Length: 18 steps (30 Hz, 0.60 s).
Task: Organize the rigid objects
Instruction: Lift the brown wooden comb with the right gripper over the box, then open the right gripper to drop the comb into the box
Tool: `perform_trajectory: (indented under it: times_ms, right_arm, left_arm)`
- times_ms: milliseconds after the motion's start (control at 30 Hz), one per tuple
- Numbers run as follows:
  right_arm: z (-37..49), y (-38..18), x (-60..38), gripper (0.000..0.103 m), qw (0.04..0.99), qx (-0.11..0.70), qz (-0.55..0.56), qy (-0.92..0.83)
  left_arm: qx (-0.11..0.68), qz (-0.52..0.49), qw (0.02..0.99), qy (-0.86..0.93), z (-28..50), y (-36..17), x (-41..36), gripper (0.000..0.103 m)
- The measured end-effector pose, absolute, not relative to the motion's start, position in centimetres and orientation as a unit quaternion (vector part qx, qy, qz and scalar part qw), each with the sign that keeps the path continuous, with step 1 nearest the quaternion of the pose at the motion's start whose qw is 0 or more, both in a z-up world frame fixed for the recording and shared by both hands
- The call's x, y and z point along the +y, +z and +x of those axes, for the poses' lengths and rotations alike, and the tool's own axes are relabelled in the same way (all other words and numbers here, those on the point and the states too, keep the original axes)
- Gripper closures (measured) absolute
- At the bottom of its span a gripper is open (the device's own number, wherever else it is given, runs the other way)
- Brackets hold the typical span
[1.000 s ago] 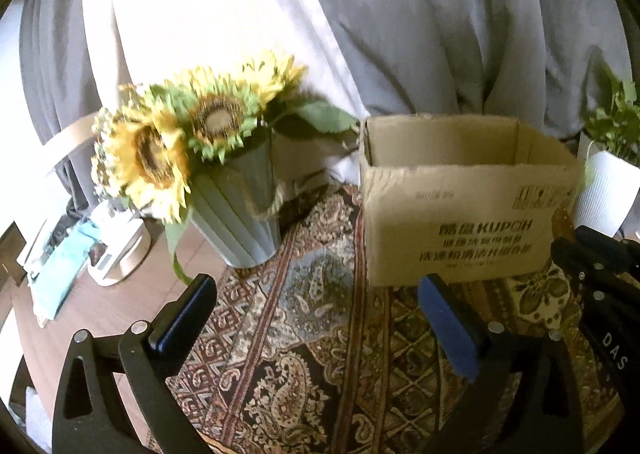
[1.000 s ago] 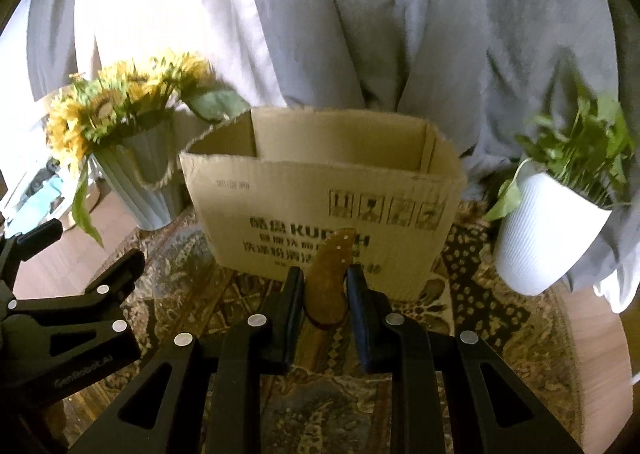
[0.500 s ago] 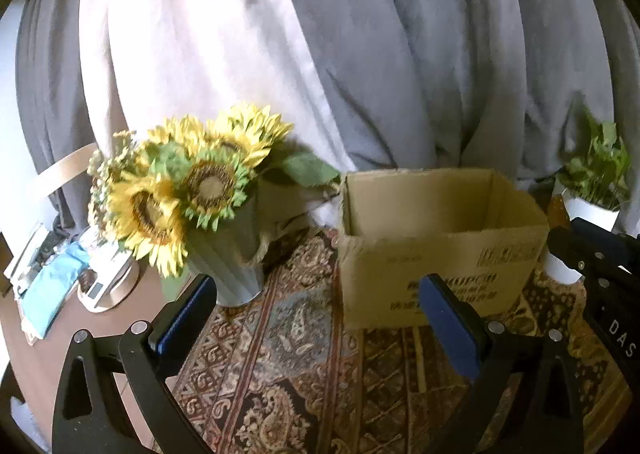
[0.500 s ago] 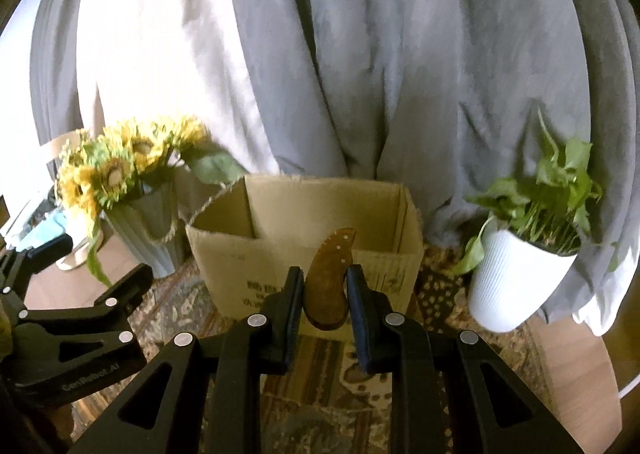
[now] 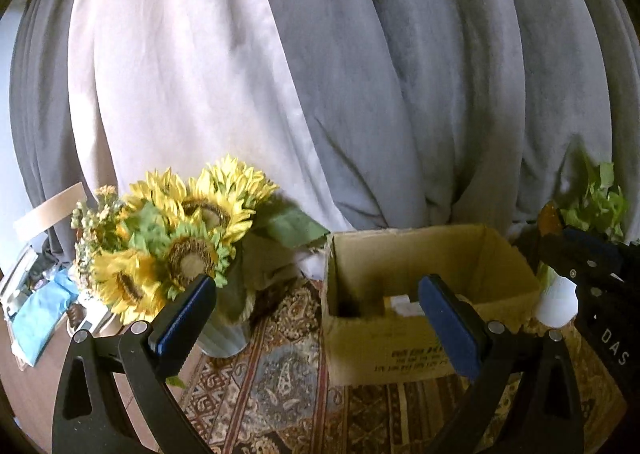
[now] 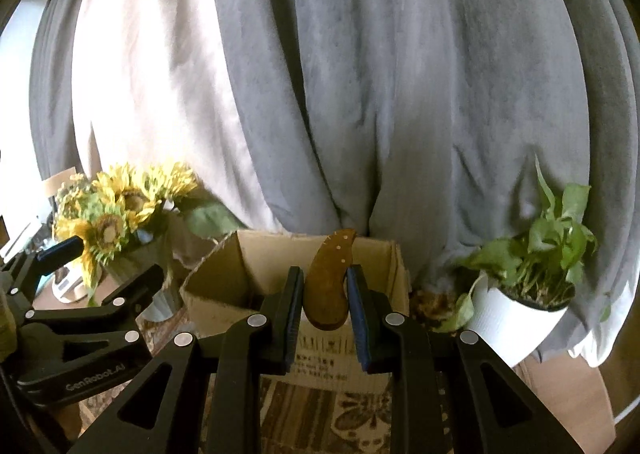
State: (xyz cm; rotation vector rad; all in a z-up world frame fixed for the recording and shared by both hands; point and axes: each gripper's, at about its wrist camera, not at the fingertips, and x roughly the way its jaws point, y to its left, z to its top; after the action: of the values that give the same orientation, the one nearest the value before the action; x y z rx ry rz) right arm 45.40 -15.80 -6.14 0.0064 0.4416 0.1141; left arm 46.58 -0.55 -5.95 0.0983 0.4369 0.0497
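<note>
clamped tight in the right gripper (image 6: 325, 304): a curved brown wooden piece (image 6: 329, 283) with small pale dots, tip pointing up, held in front of and above the open cardboard box (image 6: 224, 286) on the patterned rug (image 5: 280, 386). left gripper (image 5: 316, 318) spread wide with nothing between the pads, hanging near the box front. sunflowers in a vase (image 5: 180, 238) left of the box, white potted plant (image 6: 516, 306) on the right.

Left wrist camera is looking forward between its own black fingers, sitting near the open brown cardboard box (image 5: 424, 318) at lower centre-right. Right wrist camera is facing the same box (image 6: 248, 278) from further right. Both views are sharing the yellow sunflower bouquet (image 5: 176, 242) (image 6: 116, 210), grey draped curtain (image 5: 400, 94) (image 6: 400, 94) and white-potted green plant (image 6: 528, 254).
</note>
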Motion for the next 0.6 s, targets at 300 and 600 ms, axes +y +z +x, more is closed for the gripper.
perform_trajectory:
  times_ms: [300,600]
  right_arm:
    - [47.8,-5.6,-15.6,0.079,0.977,0.204,-0.005,0.055]
    - [50.7,-6.4,-15.6,0.079,0.975,0.215,-0.006,0.057]
  left_arm:
    - [0.198,0.052,0.978,0.037,48.4,-4.9,-0.6,0.000]
    - [0.201,0.052,0.977,0.043,50.8,-5.0,-0.6,0.000]
